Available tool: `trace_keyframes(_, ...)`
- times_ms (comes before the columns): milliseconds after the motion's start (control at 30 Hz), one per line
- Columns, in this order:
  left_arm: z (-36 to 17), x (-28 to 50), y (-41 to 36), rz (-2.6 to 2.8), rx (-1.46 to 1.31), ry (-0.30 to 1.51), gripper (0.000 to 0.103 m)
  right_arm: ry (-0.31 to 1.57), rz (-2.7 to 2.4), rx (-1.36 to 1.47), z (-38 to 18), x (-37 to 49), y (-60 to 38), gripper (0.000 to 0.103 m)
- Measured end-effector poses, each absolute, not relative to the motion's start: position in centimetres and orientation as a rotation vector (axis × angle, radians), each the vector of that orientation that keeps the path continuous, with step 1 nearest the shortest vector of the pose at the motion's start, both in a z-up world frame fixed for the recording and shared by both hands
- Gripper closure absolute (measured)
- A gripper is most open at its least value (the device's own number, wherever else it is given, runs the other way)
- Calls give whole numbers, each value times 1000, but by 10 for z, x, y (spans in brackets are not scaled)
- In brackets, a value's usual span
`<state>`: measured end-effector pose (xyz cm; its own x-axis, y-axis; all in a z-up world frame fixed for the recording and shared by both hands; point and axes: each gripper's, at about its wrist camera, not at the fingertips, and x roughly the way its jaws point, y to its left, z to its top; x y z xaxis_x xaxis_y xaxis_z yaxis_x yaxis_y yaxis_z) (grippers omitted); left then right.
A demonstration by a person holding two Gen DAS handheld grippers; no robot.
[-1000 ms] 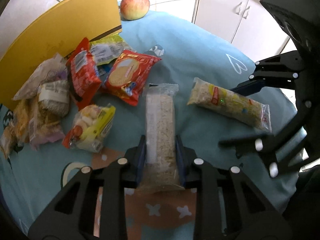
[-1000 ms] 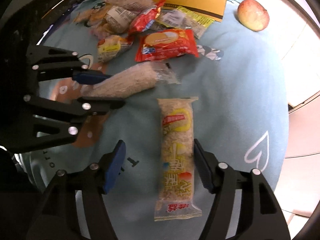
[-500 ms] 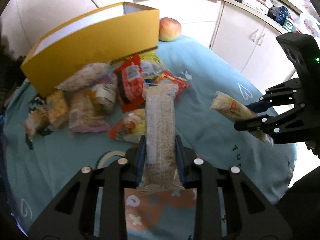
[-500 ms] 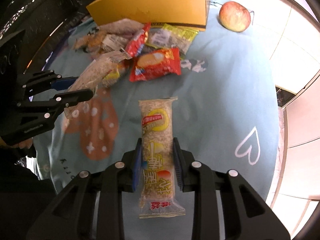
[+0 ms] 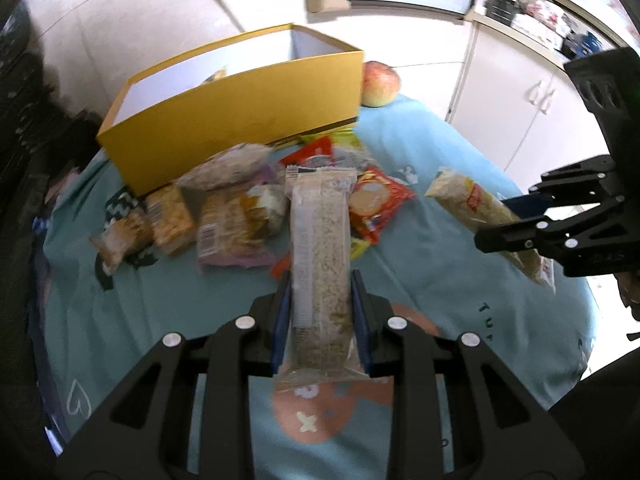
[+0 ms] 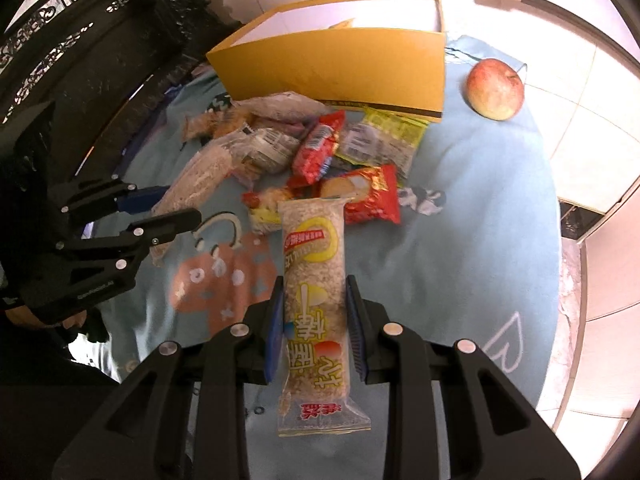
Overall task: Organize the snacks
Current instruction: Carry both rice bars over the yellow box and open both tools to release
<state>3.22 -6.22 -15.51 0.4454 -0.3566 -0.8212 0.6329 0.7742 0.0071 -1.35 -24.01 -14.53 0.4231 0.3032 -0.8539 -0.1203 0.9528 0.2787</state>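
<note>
Left claw (image 5: 320, 320), right claw (image 6: 314, 320): black linkages, silver screws, blue pads.

Yellow box (image 6: 352, 60) with white interior. Light blue tablecloth (image 6: 480, 208) printed with white heart outlines and a salmon patch dotted white. Red-and-yellow apple (image 6: 495, 89). Clear grain bar (image 5: 320, 248), pale beige, plain. Second grain bar (image 6: 316, 296), yellow and red print. Red cracker packet (image 6: 370, 194); yellow-green packet (image 6: 384, 136). Black grippers, blue pads (image 6: 274, 336). Blurred brownish packets (image 5: 168, 216), possibly biscuits.
</note>
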Motion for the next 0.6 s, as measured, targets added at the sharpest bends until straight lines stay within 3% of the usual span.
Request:
trace_keyframes(267, -134, 80, -27, -486, 205, 917, 75, 1033, 287, 215, -114, 26, -242, 74)
trace_keyframes(600, -29, 194, -33, -359, 33, 759, 75, 819, 254, 226, 2, 137, -266, 74)
